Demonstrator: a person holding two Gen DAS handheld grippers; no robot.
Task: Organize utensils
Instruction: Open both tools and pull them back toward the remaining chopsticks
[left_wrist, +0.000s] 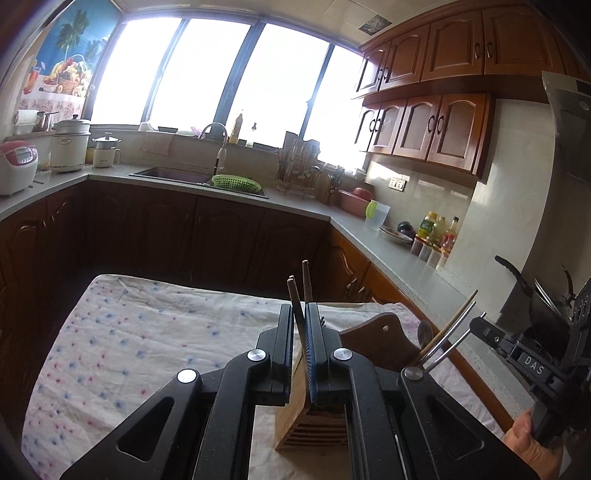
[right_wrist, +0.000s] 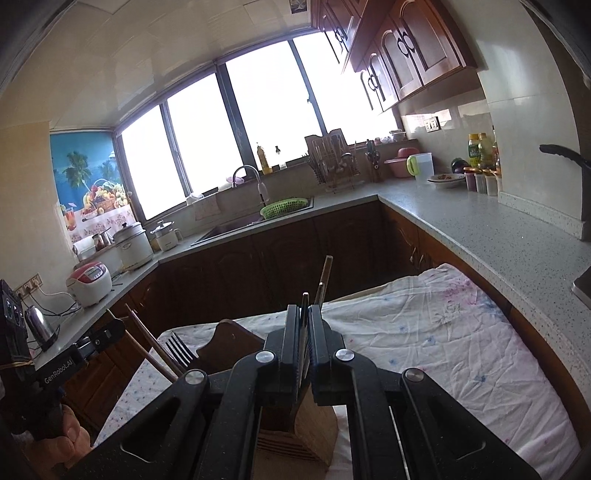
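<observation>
My left gripper (left_wrist: 301, 314) is shut on a pair of brown chopsticks (left_wrist: 295, 299) that stick up past its fingertips. Below it stands a slotted wooden utensil holder (left_wrist: 314, 428) on the cloth-covered table (left_wrist: 147, 339). My right gripper (right_wrist: 306, 315) is shut on thin dark utensils (right_wrist: 325, 275), chopsticks or handles, above the same holder (right_wrist: 295, 439). The holder's back compartment holds a spoon (left_wrist: 424, 332), a fork (right_wrist: 179, 350) and more chopsticks (left_wrist: 448, 325). Each gripper shows at the edge of the other's view.
A grey counter (right_wrist: 480, 225) runs around the kitchen with a sink and green basket (left_wrist: 234, 181), rice cookers (left_wrist: 70, 144), bottles (left_wrist: 436, 229) and a pan on the stove (left_wrist: 532, 291). The floral cloth (right_wrist: 424, 332) covers the table.
</observation>
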